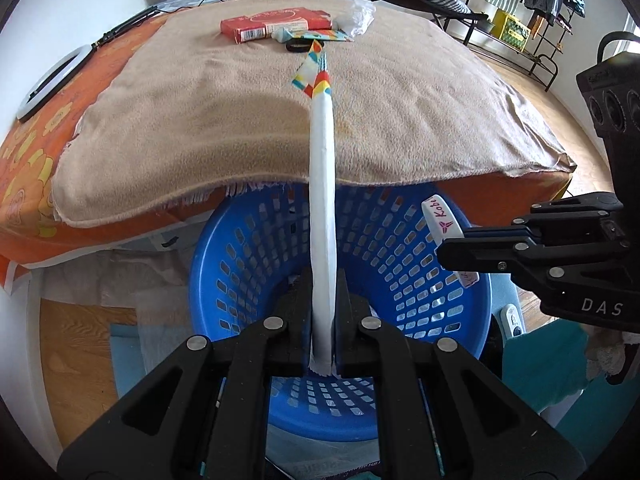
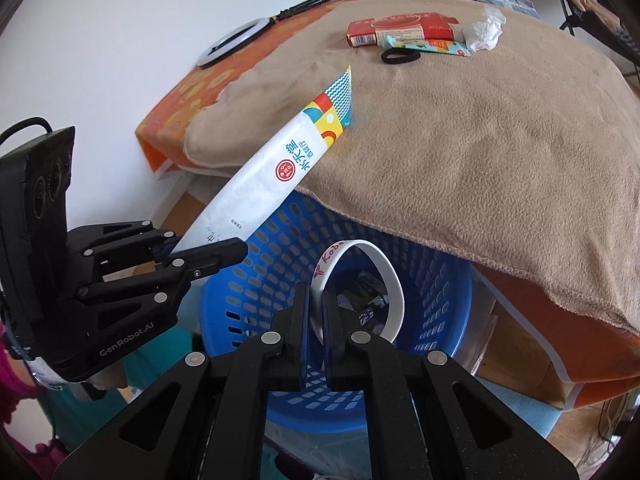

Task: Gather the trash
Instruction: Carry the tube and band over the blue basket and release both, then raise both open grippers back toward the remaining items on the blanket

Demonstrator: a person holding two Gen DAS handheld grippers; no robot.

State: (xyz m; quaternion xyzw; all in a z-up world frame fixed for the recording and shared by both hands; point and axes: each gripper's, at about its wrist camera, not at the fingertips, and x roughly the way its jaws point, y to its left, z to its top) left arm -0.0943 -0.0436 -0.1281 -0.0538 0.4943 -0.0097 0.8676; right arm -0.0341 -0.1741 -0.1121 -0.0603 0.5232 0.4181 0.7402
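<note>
The left gripper (image 1: 322,320) pinches the bottom end of a long white wrapper (image 1: 322,184), which sticks up over the blue basket (image 1: 248,248) at the blanket's (image 1: 400,112) near edge. The right gripper (image 2: 316,320) is clamped on a white wristband (image 2: 390,276) above the basket. A red box (image 2: 400,30), a tube (image 2: 424,46), a hair tie (image 2: 400,57) and crumpled plastic (image 2: 486,28) lie near the blanket's far edge.
</note>
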